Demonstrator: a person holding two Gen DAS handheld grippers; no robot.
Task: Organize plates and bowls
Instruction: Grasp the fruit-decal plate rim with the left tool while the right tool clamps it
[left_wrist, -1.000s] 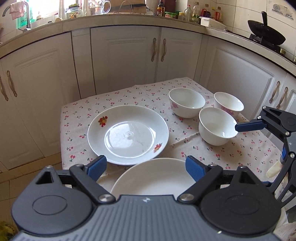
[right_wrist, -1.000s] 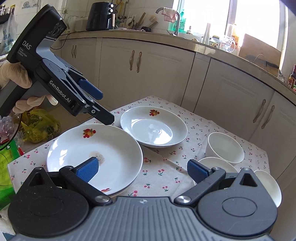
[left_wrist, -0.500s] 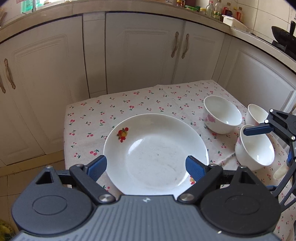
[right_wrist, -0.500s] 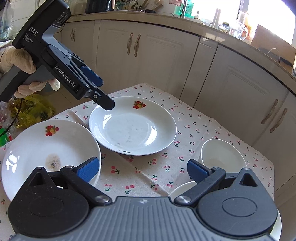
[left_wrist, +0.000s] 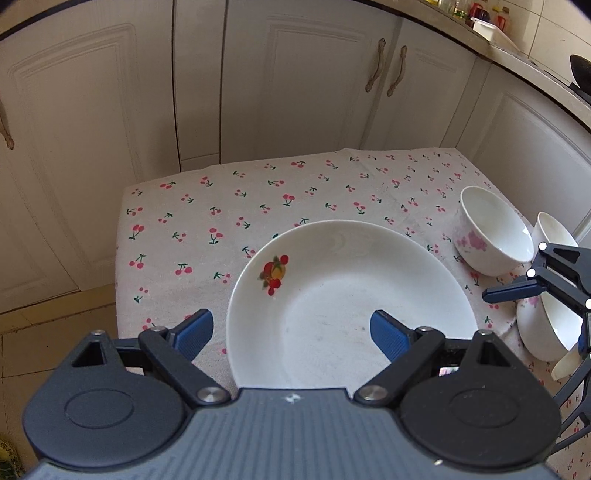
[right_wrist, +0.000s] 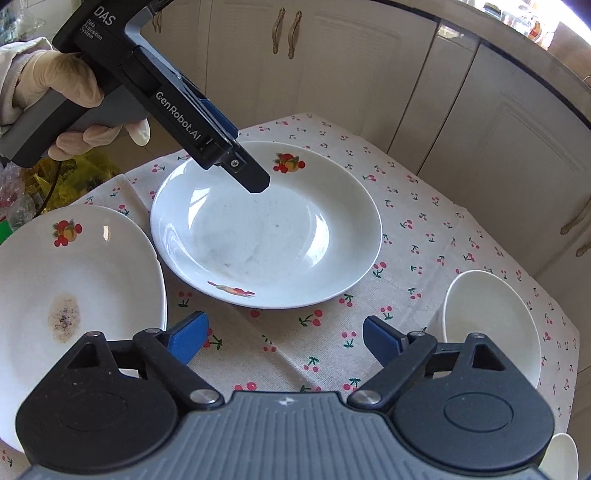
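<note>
A white plate with a fruit print (left_wrist: 351, 295) lies on the cherry-print tablecloth (left_wrist: 258, 199). My left gripper (left_wrist: 291, 332) hangs open just over it, its left finger outside the near rim and its right finger over the inside, neither pressing. In the right wrist view that plate (right_wrist: 266, 229) has the left gripper's tip (right_wrist: 255, 181) above its far side. A second, stained plate (right_wrist: 74, 277) lies at the left. My right gripper (right_wrist: 286, 336) is closing over bare cloth, with nothing between its fingers. Three white bowls (left_wrist: 491, 236) (left_wrist: 550, 229) (left_wrist: 543, 325) stand at the right, by a finger (left_wrist: 506, 291) of my right gripper.
White cabinets (left_wrist: 295, 92) close in on the table's far sides. A gloved hand (right_wrist: 55, 85) holds the left gripper. Yellow plastic bags (right_wrist: 74, 173) lie beyond the table's left edge. One bowl (right_wrist: 487, 325) sits right of my right gripper.
Both grippers have moved forward and down toward the table. The left one passed the stained plate and now straddles the other plate's rim. The right jaws have narrowed.
</note>
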